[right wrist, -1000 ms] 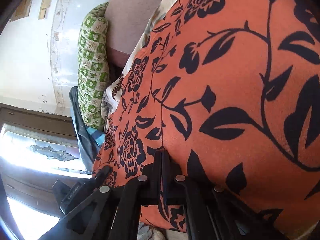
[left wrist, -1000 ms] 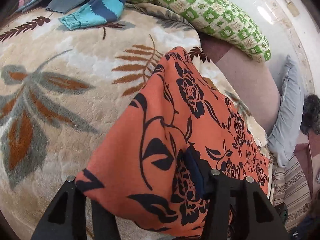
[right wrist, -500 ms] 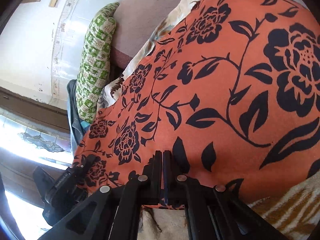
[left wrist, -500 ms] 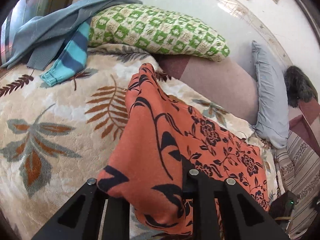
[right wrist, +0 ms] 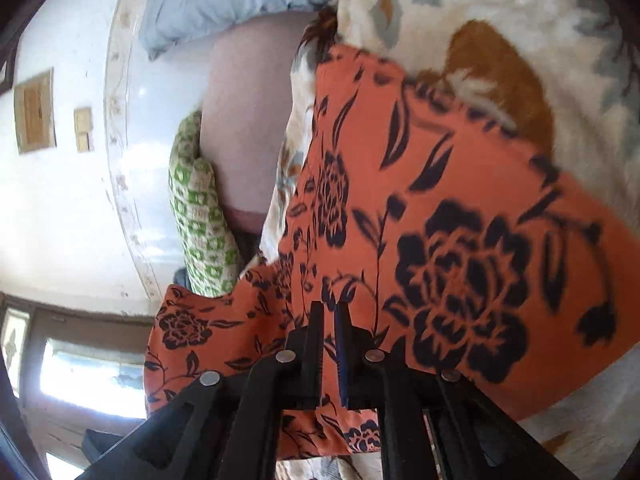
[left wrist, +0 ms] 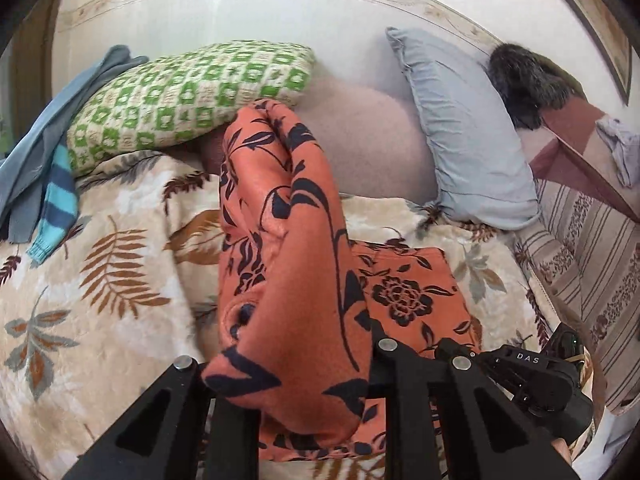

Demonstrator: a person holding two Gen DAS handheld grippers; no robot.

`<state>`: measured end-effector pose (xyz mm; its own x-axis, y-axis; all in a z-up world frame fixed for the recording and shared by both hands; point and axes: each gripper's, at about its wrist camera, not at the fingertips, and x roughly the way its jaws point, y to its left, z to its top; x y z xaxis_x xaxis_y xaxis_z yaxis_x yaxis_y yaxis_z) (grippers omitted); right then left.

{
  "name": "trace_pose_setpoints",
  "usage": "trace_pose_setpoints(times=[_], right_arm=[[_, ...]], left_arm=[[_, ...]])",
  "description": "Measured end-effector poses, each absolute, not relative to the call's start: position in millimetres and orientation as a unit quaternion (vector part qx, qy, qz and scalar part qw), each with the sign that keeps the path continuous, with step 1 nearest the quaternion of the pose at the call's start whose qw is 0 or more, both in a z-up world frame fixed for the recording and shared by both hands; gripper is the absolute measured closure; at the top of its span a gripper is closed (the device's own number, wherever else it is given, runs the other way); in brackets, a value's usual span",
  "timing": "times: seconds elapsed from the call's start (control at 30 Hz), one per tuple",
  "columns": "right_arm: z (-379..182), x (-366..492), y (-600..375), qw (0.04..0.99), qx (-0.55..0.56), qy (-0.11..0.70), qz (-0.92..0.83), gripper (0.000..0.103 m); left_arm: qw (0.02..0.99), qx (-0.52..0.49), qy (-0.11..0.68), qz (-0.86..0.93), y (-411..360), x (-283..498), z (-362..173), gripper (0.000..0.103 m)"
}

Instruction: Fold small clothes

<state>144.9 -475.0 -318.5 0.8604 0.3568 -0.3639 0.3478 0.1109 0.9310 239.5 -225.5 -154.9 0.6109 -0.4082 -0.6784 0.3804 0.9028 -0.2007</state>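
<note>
An orange garment with black flowers (left wrist: 292, 264) is lifted off the leaf-patterned blanket (left wrist: 100, 300). My left gripper (left wrist: 296, 364) is shut on its near edge, and the cloth drapes over the fingers and rises in a fold toward the pillows. Part of the garment lies flat to the right (left wrist: 404, 292). In the right wrist view my right gripper (right wrist: 329, 316) is shut on another edge of the same garment (right wrist: 452, 248), which spreads over the blanket (right wrist: 520, 20). The right gripper's black body (left wrist: 532, 384) shows at the lower right of the left wrist view.
A green checked pillow (left wrist: 180, 100), a pink cushion (left wrist: 368, 140) and a grey-blue pillow (left wrist: 464, 128) lie along the wall. Blue-grey and striped clothes (left wrist: 52, 168) lie at the left. A striped cover (left wrist: 584, 256) is at the right.
Both grippers have lifted and carried the garment edge toward me and over; the cloth now folds upward, and part of it has settled flat on the blanket.
</note>
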Motion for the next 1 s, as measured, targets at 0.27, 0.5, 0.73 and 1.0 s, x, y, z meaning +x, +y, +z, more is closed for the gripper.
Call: trace_pose_setpoints(times=[0.27, 0.5, 0.73, 1.0], right_arm=[[-316.8, 91.6, -564.6, 0.659, 0.738, 0.137, -0.051, 0.096], [-310.5, 83.1, -589.7, 0.652, 0.747, 0.113, -0.062, 0.096], [-280.1, 87.1, -572.3, 0.701, 0.693, 0.162, -0.042, 0.095], [-236.0, 138.0, -488.0, 0.777, 0.554, 0.287, 0.079, 0.095]], left_arm=[[0.848, 0.044, 0.437, -0.296, -377.5, 224.4, -220.1, 0.079], [0.807, 0.042, 0.451, -0.378, -366.2, 207.9, -223.2, 0.042], [0.868, 0.026, 0.368, -0.333, -269.1, 205.0, -159.7, 0.019], [0.883, 0.041, 0.407, -0.23, -235.8, 233.2, -211.8, 0.019]])
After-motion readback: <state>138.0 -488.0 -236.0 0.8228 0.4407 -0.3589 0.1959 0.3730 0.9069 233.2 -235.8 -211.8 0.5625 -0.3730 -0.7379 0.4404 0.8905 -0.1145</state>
